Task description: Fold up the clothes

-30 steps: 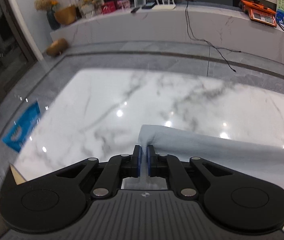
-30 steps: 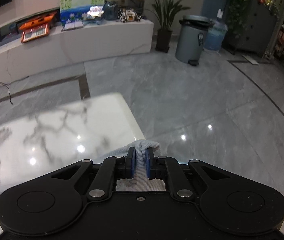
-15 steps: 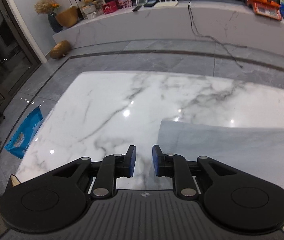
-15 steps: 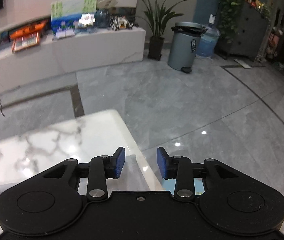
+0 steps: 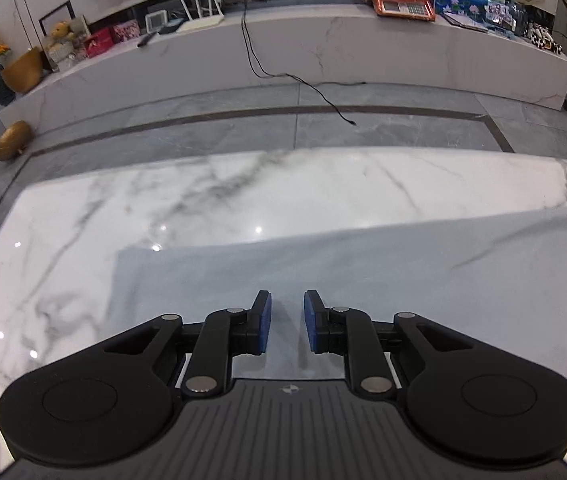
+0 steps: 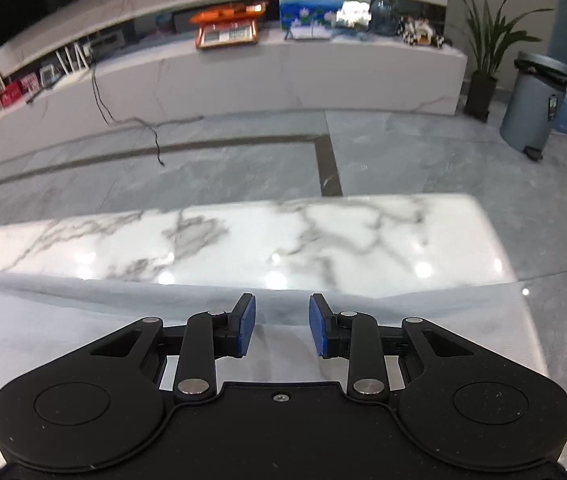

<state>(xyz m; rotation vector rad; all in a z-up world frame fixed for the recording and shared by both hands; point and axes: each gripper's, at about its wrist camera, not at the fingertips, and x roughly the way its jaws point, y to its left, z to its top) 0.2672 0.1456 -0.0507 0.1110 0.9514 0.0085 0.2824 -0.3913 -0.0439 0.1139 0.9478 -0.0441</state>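
The pale grey cloth [image 5: 363, 272] is spread flat on the marble table [image 5: 163, 208]. Both the left hand-held gripper [image 5: 286, 322] and the right hand-held gripper [image 6: 282, 324] are held apart, empty, above it. A black cable [image 5: 303, 80] is trailed across the floor beyond.

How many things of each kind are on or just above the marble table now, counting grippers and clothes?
Grippers: 2, the left gripper and the right gripper, both open
Pale cloth: 1, lying flat
Marble table: 1
Total: 4
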